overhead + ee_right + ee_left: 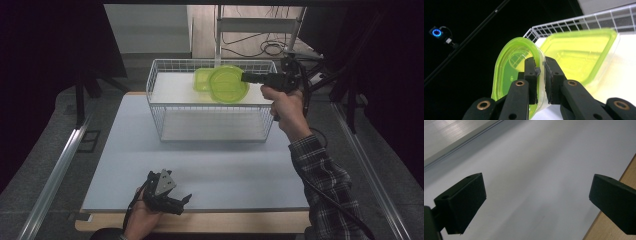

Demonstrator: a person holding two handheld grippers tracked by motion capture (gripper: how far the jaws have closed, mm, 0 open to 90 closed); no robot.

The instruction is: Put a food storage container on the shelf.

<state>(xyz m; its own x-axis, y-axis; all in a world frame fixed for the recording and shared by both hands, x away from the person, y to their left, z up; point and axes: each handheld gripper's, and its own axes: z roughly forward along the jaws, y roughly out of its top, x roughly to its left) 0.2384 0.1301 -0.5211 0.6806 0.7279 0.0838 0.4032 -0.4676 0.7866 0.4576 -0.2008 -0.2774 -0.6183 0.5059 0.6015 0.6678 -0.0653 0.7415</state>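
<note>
Above the far part of the table (125,165), in the high view, a round green container (229,84) is held by its right rim in the right gripper (246,77), over the white wire basket (165,107) that stands toward the table's far edge. A square green container (202,78) lies just behind it, overlapped at its right side. Bare table surface is left between the basket and the near edge, where the left gripper (186,200) is seen close to the near left corner, well apart from the basket.

In the left gripper view, the two black jaws are spread wide with nothing between them; bare table is seen beyond, its wooden edge at the right.

In the right gripper view, the jaws are nearly closed, clamped on the thin rim of the round green container (509,65), which is tilted on edge. The square green container (579,52) is seen just beyond it, by the basket's (574,21) wire rim.
</note>
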